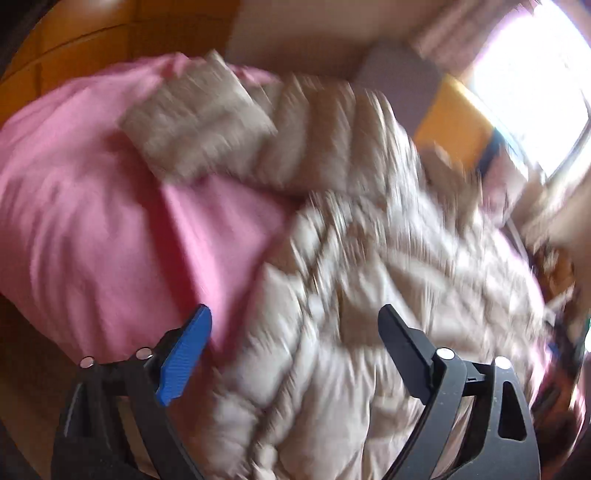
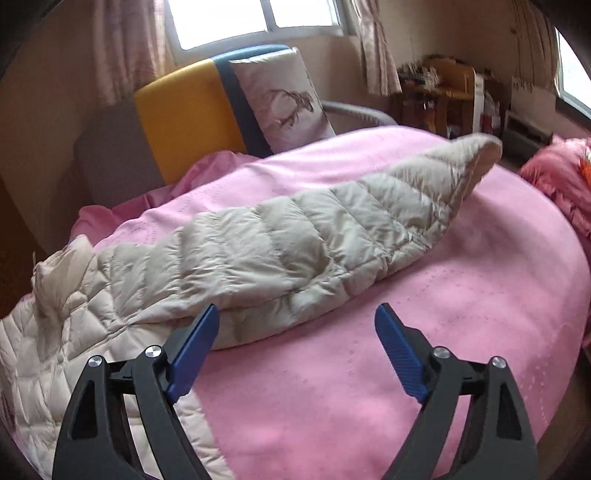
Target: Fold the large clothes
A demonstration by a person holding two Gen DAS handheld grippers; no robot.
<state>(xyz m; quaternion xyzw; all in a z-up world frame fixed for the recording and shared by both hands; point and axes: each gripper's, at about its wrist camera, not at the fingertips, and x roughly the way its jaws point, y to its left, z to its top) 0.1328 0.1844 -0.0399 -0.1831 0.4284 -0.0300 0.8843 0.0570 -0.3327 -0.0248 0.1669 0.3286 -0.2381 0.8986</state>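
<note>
- Pink bedding (image 2: pixel 369 387) covers the bed that serves as the work surface, in a bedroom with a window (image 2: pixel 258 18) and curtains behind it.
- Right gripper (image 2: pixel 297 347) hangs just above the bedding with its jaws wide apart and nothing between them; the jacket (image 2: pixel 258 251), a beige quilted one, lies just ahead of its left finger, one sleeve stretched away to the far right.
- Left gripper (image 1: pixel 295 350) is likewise spread and empty, poised over the jacket (image 1: pixel 369 295) body; this view is smeared by motion blur, so contact cannot be judged.
- Step in hand, as a guess: early in the fold, with the jacket unfolded and neither gripper holding cloth.
- Next move likely calls for pinching the sleeve or a hem edge and carrying it over the body; the puffy fill may spring back.
- Farther off: a pillow (image 2: pixel 280 99) against a yellow headboard (image 2: pixel 184 118), a cluttered shelf (image 2: pixel 443 99), and a pink bundle (image 2: pixel 557 184) at the far right. None blocks the jacket.
</note>
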